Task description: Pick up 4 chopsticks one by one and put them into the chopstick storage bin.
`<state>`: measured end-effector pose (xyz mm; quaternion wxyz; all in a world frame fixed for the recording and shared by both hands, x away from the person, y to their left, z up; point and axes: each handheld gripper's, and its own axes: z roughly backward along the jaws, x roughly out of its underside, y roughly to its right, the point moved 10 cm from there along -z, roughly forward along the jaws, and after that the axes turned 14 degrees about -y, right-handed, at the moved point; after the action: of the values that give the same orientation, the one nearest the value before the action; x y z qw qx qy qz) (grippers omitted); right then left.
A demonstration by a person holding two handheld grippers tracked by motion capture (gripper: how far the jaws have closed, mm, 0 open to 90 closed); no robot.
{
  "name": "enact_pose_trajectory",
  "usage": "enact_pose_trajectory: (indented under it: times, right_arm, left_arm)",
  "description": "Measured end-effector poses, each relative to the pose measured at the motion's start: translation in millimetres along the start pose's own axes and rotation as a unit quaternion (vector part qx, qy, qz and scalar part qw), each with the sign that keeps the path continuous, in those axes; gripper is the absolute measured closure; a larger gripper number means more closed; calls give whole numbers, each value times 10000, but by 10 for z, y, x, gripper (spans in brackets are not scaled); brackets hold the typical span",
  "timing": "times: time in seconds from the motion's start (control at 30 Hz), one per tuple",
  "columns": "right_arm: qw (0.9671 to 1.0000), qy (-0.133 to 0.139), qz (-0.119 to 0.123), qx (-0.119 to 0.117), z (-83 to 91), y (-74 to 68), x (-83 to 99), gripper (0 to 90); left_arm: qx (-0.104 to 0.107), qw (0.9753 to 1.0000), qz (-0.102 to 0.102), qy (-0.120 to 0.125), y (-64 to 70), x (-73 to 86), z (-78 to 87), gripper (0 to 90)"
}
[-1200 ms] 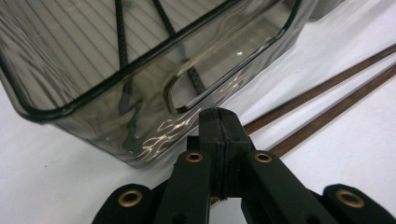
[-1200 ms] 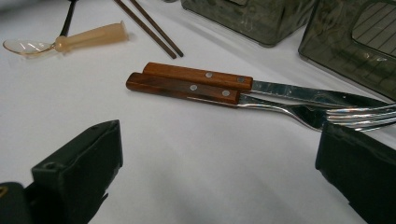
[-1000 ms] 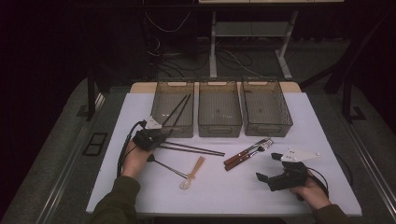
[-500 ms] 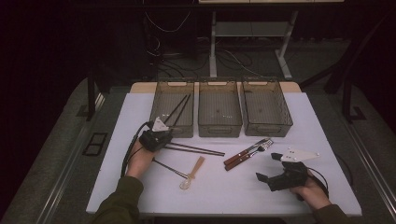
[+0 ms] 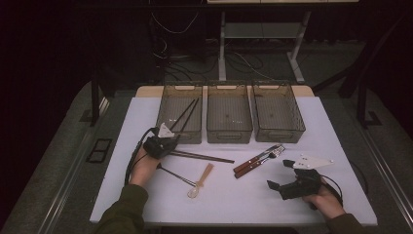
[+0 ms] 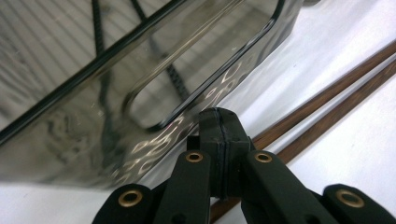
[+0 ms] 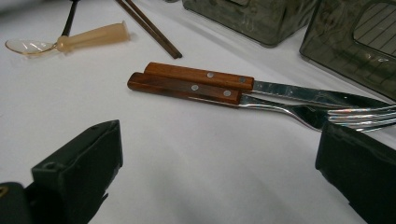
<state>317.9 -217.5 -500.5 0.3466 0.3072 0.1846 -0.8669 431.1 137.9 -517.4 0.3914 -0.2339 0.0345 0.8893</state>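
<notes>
My left claw (image 5: 168, 141) sits at the near left corner of the left bin (image 5: 179, 113), higher up the table (image 5: 146, 195) than a second ago, when it lay nearer my edge and closer to the chopsticks' left ends. In the left gripper view its jaws are pressed fully together with nothing between them, the tip just in front of the bin's smoky wall. The pair of brown chopsticks (image 5: 202, 156) lies on the white table just beside the claw, running off to the right; two more dark sticks (image 5: 186, 113) lean inside that bin. Nearer me lie a thin dark-handled utensil (image 5: 174, 175) and a clear spoon with a cream handle (image 5: 200, 181). Further right, a wooden-handled knife and fork (image 5: 257, 160) rest side by side. My right claw (image 5: 275, 185) has not moved; its jaws gape wide and empty, aimed at those handles, near the table's front right.
</notes>
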Motion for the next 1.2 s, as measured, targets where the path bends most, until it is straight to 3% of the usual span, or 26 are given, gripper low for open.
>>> enact_pose_trajectory:
  times: [0.1, 0.53, 0.87, 1.2]
  right_arm:
    - [10000, 0, 4, -1, 0, 1, 0, 9]
    - [10000, -13, 7, 3, -3, 5, 2, 9]
    - [10000, -12, 4, -1, -3, 7, 2, 9]
    - [10000, -20, -3, 4, -4, 8, 3, 9]
  left_arm:
    - [66, 10000, 73, -11, -4, 38, 19, 890]
    - [188, 9996, 31, -219, 49, 135, 86, 890]
    - [370, 9989, 120, -258, 112, 195, 128, 890]
    - [440, 9986, 69, -269, 155, 246, 175, 890]
